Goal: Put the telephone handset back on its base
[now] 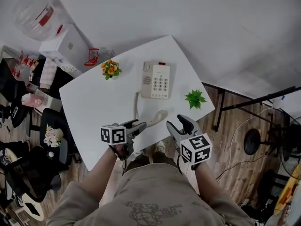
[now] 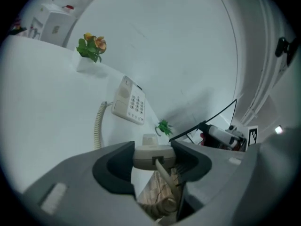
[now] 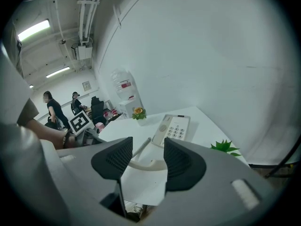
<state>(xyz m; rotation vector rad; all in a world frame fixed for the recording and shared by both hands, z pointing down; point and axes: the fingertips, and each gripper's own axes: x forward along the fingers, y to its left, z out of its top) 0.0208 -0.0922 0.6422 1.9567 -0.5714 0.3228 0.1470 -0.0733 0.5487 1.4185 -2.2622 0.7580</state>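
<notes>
Handset [image 1: 159, 116] sits clamped in our left claw [image 1: 140, 125], lower centre; our right claw [image 1: 175, 121] stands half-wide, empty.

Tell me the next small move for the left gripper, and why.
Probably carry the handset forward over the cradle of the base. The left gripper is shut on one end of the handset, short of the base, whose cradle lies bare farther ahead. The right gripper stands open and empty.

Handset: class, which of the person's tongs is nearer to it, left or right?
Left. The left tongs are clamped on one end of the handset; the right tongs stand open beside it, not touching.
</notes>
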